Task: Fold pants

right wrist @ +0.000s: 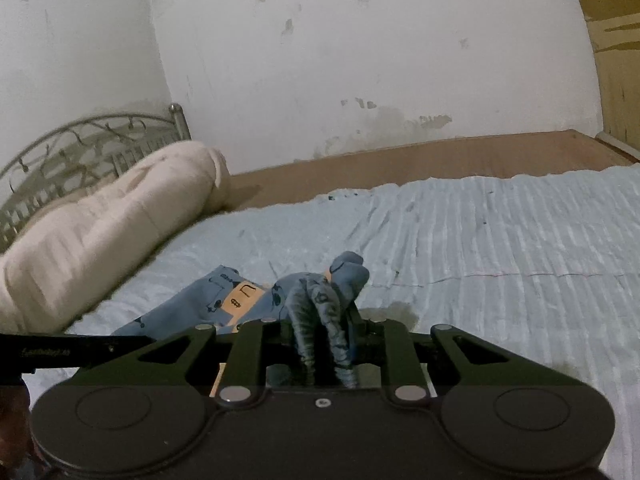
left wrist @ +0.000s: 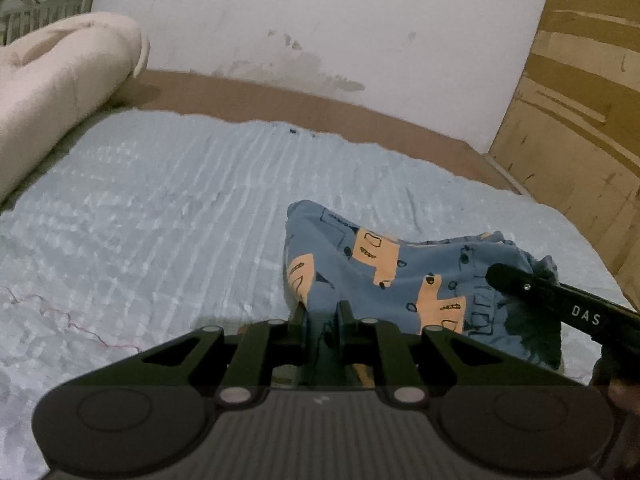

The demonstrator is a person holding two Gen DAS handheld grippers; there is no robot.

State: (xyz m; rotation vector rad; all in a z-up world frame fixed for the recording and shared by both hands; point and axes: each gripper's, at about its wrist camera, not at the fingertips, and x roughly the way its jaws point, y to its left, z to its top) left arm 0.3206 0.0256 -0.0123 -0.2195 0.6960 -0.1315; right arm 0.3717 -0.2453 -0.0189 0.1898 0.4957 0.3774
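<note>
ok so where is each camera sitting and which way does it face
Left wrist: on the left gripper, facing across the bed to the wall; its fingers pinch the pants; the right gripper enters from the right.
Right wrist: on the right gripper, facing the wall and headboard; bunched pants clamped; the left gripper's finger at left.
Shared: pants, bed, pillow roll, wall.

We see our left gripper (left wrist: 322, 316) as matte black: two round housings, a ribbed grey panel between them, angled links with silver rivets. Our right gripper (right wrist: 328, 328) matches it, with one small screw at its centre; from the left view its finger bears white letters "DAS"
</note>
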